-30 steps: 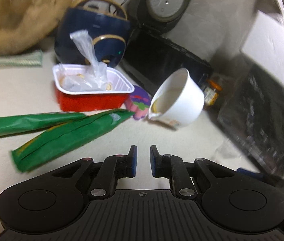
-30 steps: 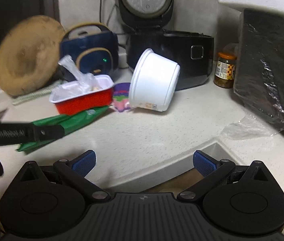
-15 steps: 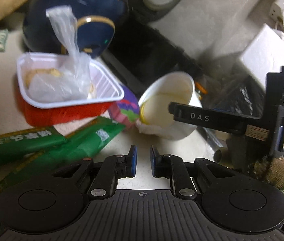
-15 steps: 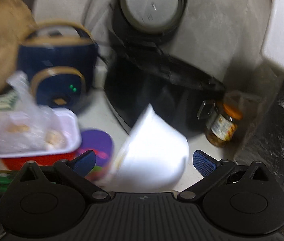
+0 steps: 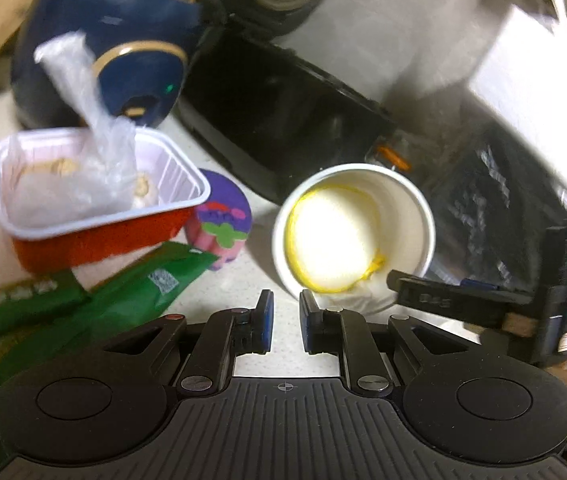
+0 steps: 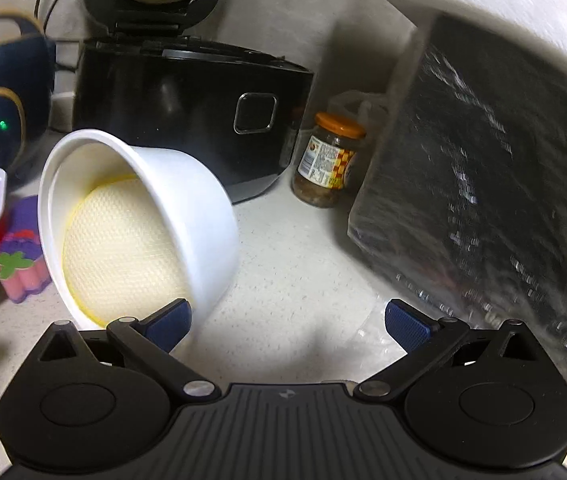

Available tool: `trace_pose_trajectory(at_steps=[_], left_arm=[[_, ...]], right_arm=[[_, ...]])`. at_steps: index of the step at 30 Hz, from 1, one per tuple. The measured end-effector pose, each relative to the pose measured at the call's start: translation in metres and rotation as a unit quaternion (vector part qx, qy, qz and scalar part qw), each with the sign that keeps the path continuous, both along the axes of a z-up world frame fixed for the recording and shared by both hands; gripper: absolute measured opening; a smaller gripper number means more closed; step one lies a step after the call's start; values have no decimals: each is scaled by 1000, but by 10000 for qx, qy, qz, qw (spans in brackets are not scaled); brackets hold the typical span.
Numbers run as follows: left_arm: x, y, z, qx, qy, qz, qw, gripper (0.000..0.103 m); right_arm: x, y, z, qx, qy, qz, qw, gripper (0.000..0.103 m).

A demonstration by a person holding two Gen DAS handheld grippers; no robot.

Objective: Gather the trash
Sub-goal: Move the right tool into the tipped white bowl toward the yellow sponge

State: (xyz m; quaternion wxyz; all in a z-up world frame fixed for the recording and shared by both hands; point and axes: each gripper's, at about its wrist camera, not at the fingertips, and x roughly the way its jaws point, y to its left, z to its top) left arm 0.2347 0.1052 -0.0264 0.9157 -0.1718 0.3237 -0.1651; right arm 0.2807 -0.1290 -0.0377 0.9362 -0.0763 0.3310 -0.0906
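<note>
A white paper bowl (image 5: 353, 236) lies tipped on the counter, its yellow-rimmed inside facing me; it also shows in the right wrist view (image 6: 135, 224). My left gripper (image 5: 285, 320) is nearly shut and empty, just in front of the bowl. My right gripper (image 6: 287, 320) is open, its left finger (image 6: 165, 320) at the bowl's lower rim; it shows from the side in the left wrist view (image 5: 463, 300). A red tray (image 5: 95, 204) holds a clear plastic bag (image 5: 87, 128). Green wrappers (image 5: 83, 300) and a purple cup (image 5: 223, 224) lie beside it.
A black rice cooker (image 6: 187, 116) with open lid stands behind the bowl. A navy appliance (image 5: 115, 52) is at back left. A jar with orange lid (image 6: 329, 160) and a black foil-wrapped box (image 6: 483, 184) stand at right. Clear film (image 6: 379, 332) lies on the counter.
Both grippers have moved closer to the white bowl. The right gripper has come down beside it, with its left finger now at the bowl's rim.
</note>
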Motion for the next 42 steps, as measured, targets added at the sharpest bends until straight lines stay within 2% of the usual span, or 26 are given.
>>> trace_pose_trajectory(at_steps=[3,6,12,16,25,31,34,35,36,37,40,42], left_arm=[[3,-3,-1,145,83,88,9998,16],[4,-4,0,174,169,168,9996,16],[-1,-5,3,386,314,220,9985,16],[-3,-1,1,358,348,310,9983,16],[2,2,-1,406,312,401,9979,16],[10,7,-1,451,229,462,9976,16],[16,11,2,478,159,476,9976,16],[18,12,4,483,109,474,9976,16],[19,12,7,477,54,473,9977,16],[20,13,9,460,5,477,9978,16],[23,16,12,372,-50,515,9980,16],[24,18,11,364,-29,502,9981,16]], right_arm=[[-13,-13,-5,1034,107,301,9941,103],[-19,-10,-19,1836,397,716,9796,103],[-25,5,-32,2093,642,1039,9702,103],[-27,6,-39,2253,773,1105,9649,103],[-27,14,-41,1881,744,1313,9705,103],[-25,12,-41,1922,767,1246,9704,103],[-24,18,-41,1611,882,1420,9727,103],[-23,21,-41,1490,934,1514,9727,101],[-24,24,-40,1420,953,1580,9725,90],[-26,25,-36,1451,836,1617,9725,85],[-36,35,-18,1375,96,1673,9762,79],[-39,49,-8,1024,-303,1853,9769,66]])
